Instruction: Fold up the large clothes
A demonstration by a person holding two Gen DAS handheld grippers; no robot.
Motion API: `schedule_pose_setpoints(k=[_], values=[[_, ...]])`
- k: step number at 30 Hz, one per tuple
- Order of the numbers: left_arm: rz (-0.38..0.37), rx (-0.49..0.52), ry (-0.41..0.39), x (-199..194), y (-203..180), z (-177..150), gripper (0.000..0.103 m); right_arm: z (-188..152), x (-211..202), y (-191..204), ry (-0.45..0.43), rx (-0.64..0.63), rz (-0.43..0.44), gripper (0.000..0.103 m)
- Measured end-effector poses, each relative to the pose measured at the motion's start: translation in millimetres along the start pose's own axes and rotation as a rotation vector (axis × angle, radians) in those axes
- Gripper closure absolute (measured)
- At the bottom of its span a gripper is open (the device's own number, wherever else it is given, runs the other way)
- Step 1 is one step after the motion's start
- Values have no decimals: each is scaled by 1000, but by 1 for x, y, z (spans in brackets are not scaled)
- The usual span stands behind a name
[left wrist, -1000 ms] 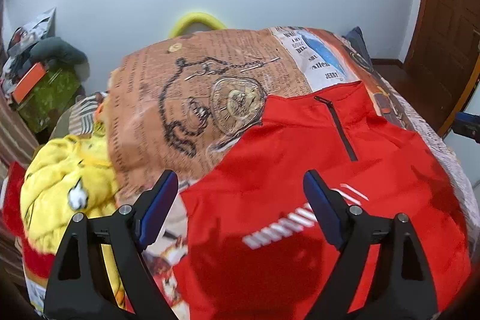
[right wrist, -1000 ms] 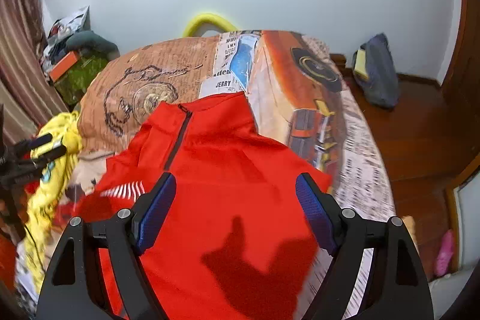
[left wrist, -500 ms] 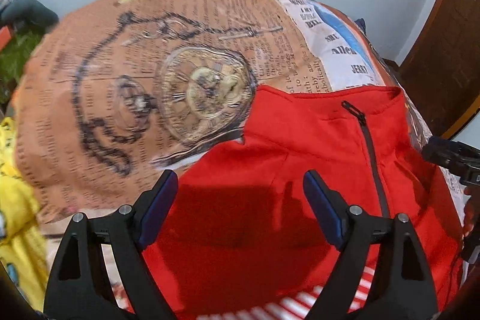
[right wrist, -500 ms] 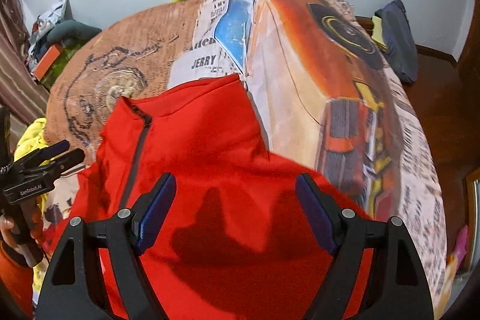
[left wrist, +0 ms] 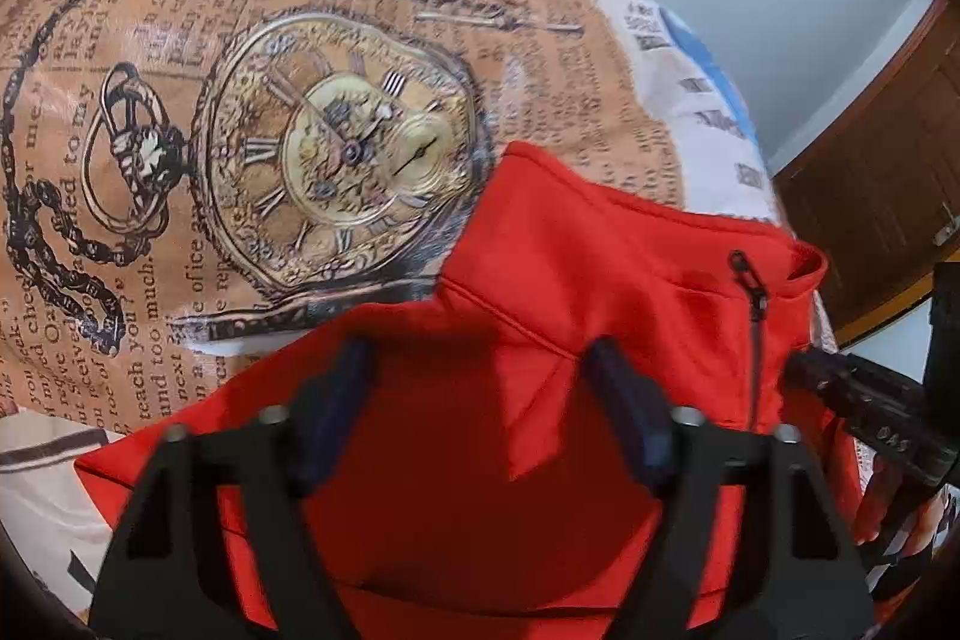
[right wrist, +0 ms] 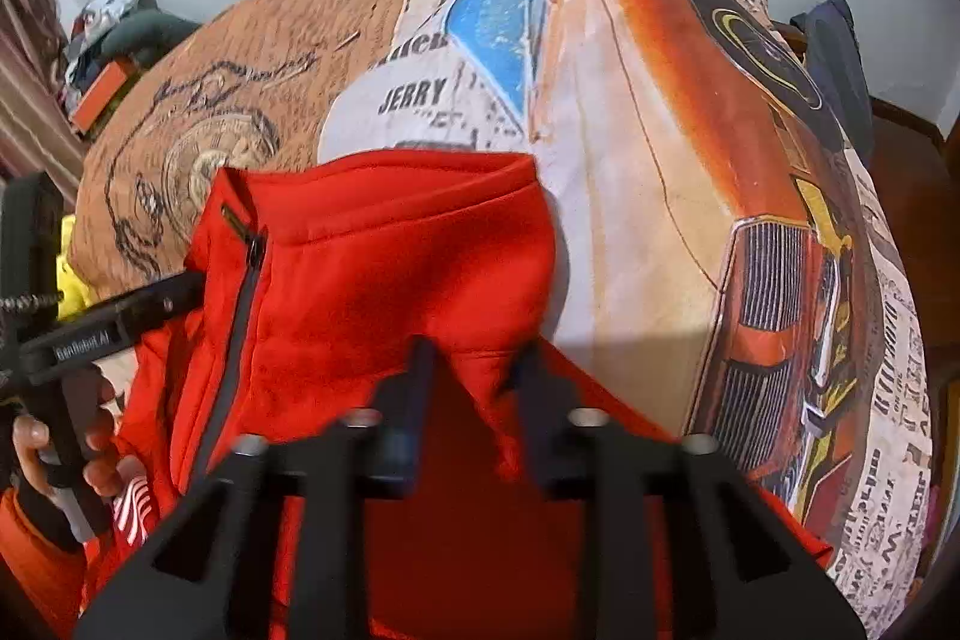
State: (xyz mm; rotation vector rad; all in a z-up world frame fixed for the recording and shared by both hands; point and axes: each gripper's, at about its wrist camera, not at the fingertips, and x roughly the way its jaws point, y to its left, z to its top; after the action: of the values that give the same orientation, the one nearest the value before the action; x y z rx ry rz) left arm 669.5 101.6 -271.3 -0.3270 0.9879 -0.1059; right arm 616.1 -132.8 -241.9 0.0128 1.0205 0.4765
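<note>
- While we look along the left wrist view, the red zip-neck top (left wrist: 600, 292) lies spread on the bed's printed cover (left wrist: 240, 112), its collar pointing away from us towards the wall. The left gripper (left wrist: 486, 400) sits low over the shoulder area beside the zipper (left wrist: 755, 340); its jaws have just been closing, with red cloth between them. They look blurred and some way apart, so we judge the pinch is not yet made. We want them to come fully together on a single ridge of cloth before any lift.
- At the right edge of that view the other tool's black body shows, close beside the zipper line, so we keep both tools clear of each other.
- From the right wrist view, the right gripper (right wrist: 474, 370) has just been closing too, and a peak of red cloth stands bunched between its narrow jaws at the other shoulder; we read that as a grip.
- Further left, a hand (right wrist: 66, 448) holds the left tool by its handle.
- Since both shoulders must rise together, we judge it best to lift evenly, keeping the collar edge taut so the fold falls straight.
</note>
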Motion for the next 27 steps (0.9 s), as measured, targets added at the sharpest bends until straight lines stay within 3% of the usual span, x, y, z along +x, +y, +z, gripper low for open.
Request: schedule_pose_setpoints(k=[1,2,4,5,9,13,18,27], values=[[-16,20,-1,-3,-5,-1,62,-2,-2,3,-2,-12,-6,92],[-15,43,-7,-7,-12,-2,72,-2,-3,2,-5,-21,-12,95],[43,87,-12,-12,-25,-3,101,-7,-11,7,-19,-43,-33,96],[95,123,-10,-15,-32,-4,101,-8,-11,8,-26,-47,-35,97],[127,148,-27,-38,-34,-7,103,-16,-36,12,-68,-50,-5,98],[90,134,-48,-80,-28,-13,103,-21,-65,20,-95,-51,42,99],[81,236,-64,-131,-55,-35,103,-38,-106,46,-131,-110,57,99],[55,334,-59,-202,-82,-107,103,-95,-157,79,-143,-162,84,99]])
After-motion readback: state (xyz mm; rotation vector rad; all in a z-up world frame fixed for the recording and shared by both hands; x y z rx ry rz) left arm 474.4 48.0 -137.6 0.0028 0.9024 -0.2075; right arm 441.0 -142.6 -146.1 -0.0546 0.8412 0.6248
